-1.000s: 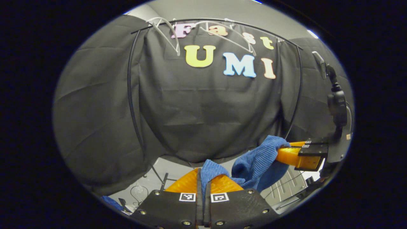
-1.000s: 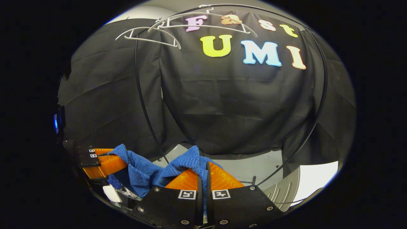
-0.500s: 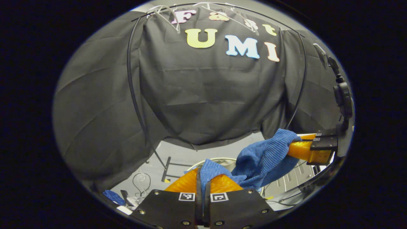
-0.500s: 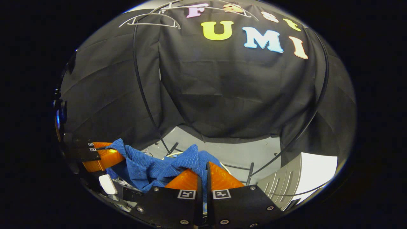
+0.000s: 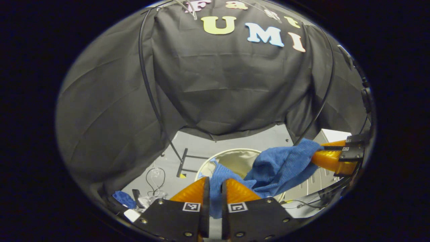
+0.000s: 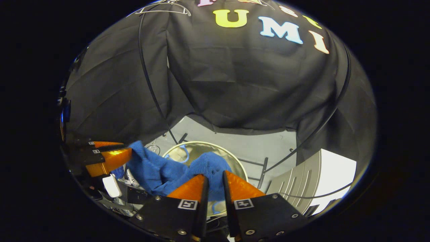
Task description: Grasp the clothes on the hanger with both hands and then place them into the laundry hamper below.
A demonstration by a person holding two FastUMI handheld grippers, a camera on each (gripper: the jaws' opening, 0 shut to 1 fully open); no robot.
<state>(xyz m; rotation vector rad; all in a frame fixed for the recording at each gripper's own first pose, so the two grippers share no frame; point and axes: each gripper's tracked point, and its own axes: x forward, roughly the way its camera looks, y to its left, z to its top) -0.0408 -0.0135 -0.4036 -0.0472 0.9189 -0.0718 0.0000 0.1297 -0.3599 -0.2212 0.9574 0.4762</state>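
A blue ribbed garment point(image 5: 282, 168) hangs stretched between my two grippers, just above the round laundry hamper point(image 5: 205, 164) on the floor. My left gripper point(image 5: 214, 188) is shut on one end of it, with cloth bunched between the fingers. At the right of the left gripper view, the right gripper point(image 5: 319, 156) pinches the other end. In the right gripper view, the right gripper point(image 6: 215, 183) holds the garment point(image 6: 158, 171) over the hamper point(image 6: 235, 161), and the left gripper point(image 6: 129, 155) grips its far corner at the left.
Bare white hangers point(image 6: 161, 10) hang on the black clothes rack point(image 6: 147, 80) high above. The rack's feet point(image 5: 183, 161) stand behind the hamper. A white ribbed panel point(image 6: 302, 181) is at the right. Cables point(image 5: 154, 174) and a small blue item point(image 5: 124, 198) lie on the floor at the left.
Both grippers have come down with the garment, from below the hangers to just over the hamper, whose mouth is now in sight. Each gripper's fingers stand slightly farther apart than before.
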